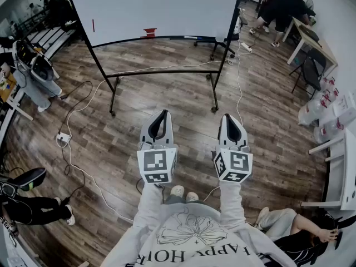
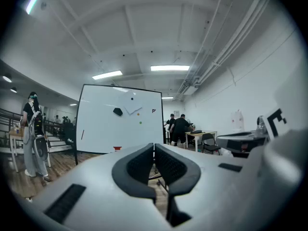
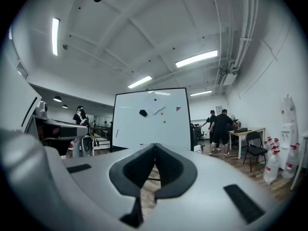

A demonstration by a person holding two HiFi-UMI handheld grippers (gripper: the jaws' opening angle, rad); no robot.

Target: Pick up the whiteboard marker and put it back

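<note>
Right gripper [image 1: 231, 119] shut, marker [image 1: 93, 25] perhaps on whiteboard [image 1: 161, 7]

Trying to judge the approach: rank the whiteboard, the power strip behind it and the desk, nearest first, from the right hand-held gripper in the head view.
1. Whiteboard, straight ahead.
2. Power strip, floor behind its right leg.
3. Desk, far right.

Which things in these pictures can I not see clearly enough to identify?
- Head view: thin dark object on the white whiteboard's ledge, too small to confirm as a marker.
- Head view: small red object there, too small to identify.
- Head view: whiteboard's top, cut off by the edge.
- Left gripper view: black piece on the board, too small.
</note>
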